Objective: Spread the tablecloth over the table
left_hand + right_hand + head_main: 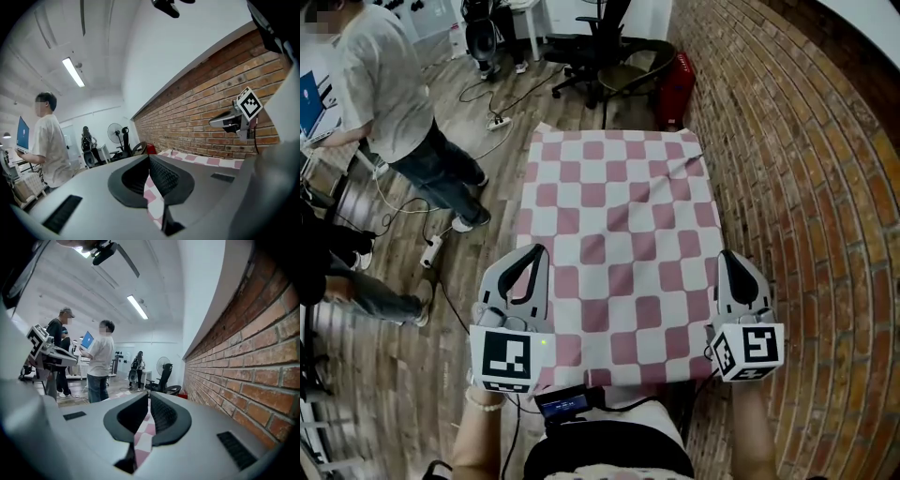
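Note:
A pink-and-white checked tablecloth (619, 234) stretches away from me, its far end lying by the red object and its near end lifted. It hides the table beneath. My left gripper (537, 251) is shut on the cloth's left edge near the front; in the left gripper view a strip of cloth (154, 197) is pinched between the closed jaws (149, 157). My right gripper (725, 257) is shut on the right edge, and checked fabric (143, 437) hangs from its closed jaws (149, 395). Each gripper shows in the other's view: the right gripper (233, 120), the left gripper (49, 354).
A brick wall (806, 187) runs close along the right. A person in a white T-shirt (389, 84) stands at the left, and another person's legs (356, 286) are nearer. Office chairs (609, 52), a red object (677, 89) and floor cables (492, 122) lie beyond.

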Demonstrator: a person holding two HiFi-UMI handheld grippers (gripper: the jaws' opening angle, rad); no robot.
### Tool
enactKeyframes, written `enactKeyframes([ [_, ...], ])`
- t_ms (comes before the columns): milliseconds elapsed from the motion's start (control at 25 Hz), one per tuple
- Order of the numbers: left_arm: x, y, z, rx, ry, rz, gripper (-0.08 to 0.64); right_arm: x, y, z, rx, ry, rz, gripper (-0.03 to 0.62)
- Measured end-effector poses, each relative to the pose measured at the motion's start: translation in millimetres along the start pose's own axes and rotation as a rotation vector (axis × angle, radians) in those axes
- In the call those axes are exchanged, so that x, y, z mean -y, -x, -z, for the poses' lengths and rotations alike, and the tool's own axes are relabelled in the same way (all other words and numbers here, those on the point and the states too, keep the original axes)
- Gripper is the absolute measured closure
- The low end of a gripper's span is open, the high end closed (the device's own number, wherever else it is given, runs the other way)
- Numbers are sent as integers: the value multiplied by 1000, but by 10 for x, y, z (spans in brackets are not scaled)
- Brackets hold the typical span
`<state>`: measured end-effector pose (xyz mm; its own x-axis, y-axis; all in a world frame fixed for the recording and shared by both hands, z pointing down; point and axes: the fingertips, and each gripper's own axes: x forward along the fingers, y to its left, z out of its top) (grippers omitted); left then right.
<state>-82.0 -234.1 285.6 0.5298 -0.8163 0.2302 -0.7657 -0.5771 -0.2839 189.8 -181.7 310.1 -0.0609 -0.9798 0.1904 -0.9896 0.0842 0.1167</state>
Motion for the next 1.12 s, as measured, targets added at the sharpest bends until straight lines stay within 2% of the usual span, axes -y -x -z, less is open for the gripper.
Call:
enactKeyframes([
  [120, 114, 192, -140, 50, 21, 12, 543, -143, 192, -121, 33, 12, -16, 549],
  [240, 215, 372, -217, 74, 5, 32, 543, -248, 367, -244, 65, 19, -12, 549],
  [560, 372, 715, -283, 99, -19, 58, 543, -522, 666, -318, 90, 43, -48, 549],
  [760, 452, 841, -305, 128, -8, 75, 543, -696, 749, -297, 87, 49, -90, 549],
  [920, 519, 868, -319, 132, -46, 103, 543, -793, 765, -275, 80, 76, -111, 549],
  [1120, 531, 906, -302, 129, -28, 118, 543, -863, 782, -317, 82, 96, -116, 549],
])
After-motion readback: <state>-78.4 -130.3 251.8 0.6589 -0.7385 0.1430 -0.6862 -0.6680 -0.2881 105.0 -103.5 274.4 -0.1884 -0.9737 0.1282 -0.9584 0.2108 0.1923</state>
